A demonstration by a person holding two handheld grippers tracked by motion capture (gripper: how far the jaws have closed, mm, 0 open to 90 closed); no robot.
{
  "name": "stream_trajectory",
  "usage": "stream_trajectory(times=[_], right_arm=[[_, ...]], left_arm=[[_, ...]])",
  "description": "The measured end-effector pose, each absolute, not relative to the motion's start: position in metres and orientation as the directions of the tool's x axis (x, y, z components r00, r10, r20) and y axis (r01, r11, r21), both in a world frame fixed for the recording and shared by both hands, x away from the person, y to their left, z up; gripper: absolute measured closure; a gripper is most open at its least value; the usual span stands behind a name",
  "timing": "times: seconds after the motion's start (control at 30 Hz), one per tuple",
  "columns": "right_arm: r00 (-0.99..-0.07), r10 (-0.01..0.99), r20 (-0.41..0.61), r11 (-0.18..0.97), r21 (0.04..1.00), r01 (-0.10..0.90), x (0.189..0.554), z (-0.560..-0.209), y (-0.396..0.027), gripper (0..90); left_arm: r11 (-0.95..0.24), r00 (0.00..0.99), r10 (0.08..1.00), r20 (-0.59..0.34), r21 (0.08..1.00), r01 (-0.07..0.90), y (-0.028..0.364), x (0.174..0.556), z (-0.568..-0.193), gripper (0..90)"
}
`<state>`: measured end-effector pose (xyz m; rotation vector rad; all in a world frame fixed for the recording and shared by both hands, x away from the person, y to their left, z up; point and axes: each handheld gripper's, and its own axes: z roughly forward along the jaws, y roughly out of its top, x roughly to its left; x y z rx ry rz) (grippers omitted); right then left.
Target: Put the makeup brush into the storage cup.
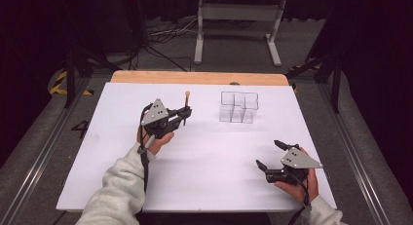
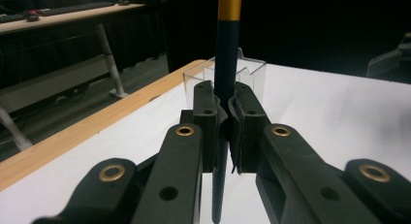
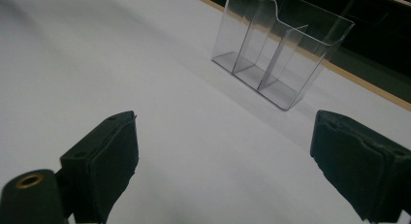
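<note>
My left gripper (image 1: pixel 184 115) is shut on a dark blue pen (image 2: pixel 226 64) with a gold band near its top, held upright above the white table (image 1: pixel 122 152); in the high view the pen (image 1: pixel 187 102) sticks up from the jaws, left of the clear organizer. The clear plastic organizer (image 1: pixel 237 107) with several compartments stands toward the back middle of the table, empty; it also shows behind the pen (image 2: pixel 252 71) and ahead of the right gripper (image 3: pixel 281 44). My right gripper (image 1: pixel 269 154) stands open low over the table at the front right, nothing between its pads (image 3: pixel 104 161).
The white table has a wooden strip (image 1: pixel 195 77) along its far edge. Beyond it stand a white metal frame (image 1: pixel 238 20) and cables on a grey floor. Dark metal rails (image 1: pixel 34 152) run along both sides of the table.
</note>
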<state>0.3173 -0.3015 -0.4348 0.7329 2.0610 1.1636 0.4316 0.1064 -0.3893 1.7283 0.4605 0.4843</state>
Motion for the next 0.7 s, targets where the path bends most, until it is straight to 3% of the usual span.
stream_trajectory(times=[0.7], right_arm=[[-0.629,0.733,-0.258,0.431,0.892,0.137,0.316,-0.433,-0.305,10.8]], left_arm=[[-0.194,0.875,0.478,0.08,0.981,0.016,0.046,0.452,-0.369,83.0]])
